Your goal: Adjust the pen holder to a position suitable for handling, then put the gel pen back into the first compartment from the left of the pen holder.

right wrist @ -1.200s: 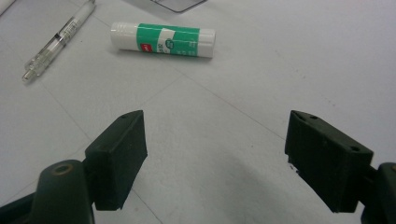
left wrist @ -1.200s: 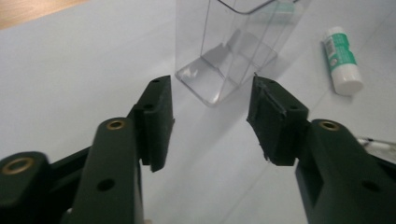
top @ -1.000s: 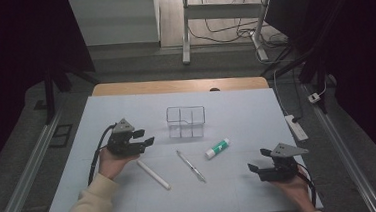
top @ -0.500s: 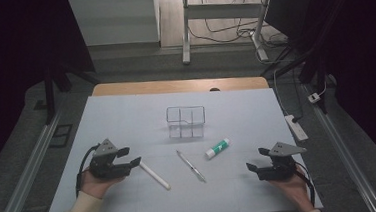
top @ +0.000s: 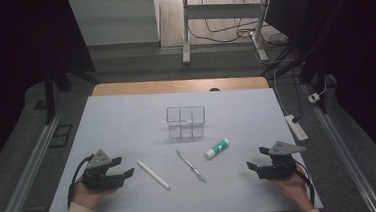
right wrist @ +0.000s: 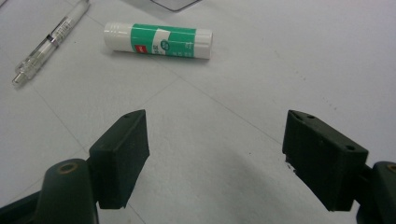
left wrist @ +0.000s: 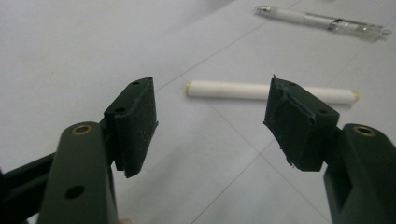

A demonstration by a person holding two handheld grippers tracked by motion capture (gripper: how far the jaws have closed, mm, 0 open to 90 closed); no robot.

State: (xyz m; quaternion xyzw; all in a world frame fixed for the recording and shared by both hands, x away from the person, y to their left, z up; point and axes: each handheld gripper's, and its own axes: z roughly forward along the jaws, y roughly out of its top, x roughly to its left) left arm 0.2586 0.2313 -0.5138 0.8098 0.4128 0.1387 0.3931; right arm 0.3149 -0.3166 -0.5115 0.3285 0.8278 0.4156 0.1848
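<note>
A white stick [top: 153,174] [left wrist: 261,91] lies flat near the table's front, just right of my left gripper [top: 128,173] [left wrist: 212,123], which rests low and open with nothing between its jaws. A clear pen [top: 190,165] [left wrist: 322,22] [right wrist: 49,39] lies at the middle. Right of the pen lies a green and white glue stick [top: 217,148] [right wrist: 158,41]. My right gripper [top: 251,166] [right wrist: 215,156] is open and empty at the front right, apart from the glue stick. A clear compartment box [top: 185,121] stands behind these items.
The white table sheet [top: 127,120] covers most of the table. A white power strip [top: 297,127] lies off the table's right edge. A desk frame and cables [top: 220,28] stand on the floor behind.
My left gripper has drawn back toward the front left and dropped lower, away from the white stick. The right gripper has stayed put.
</note>
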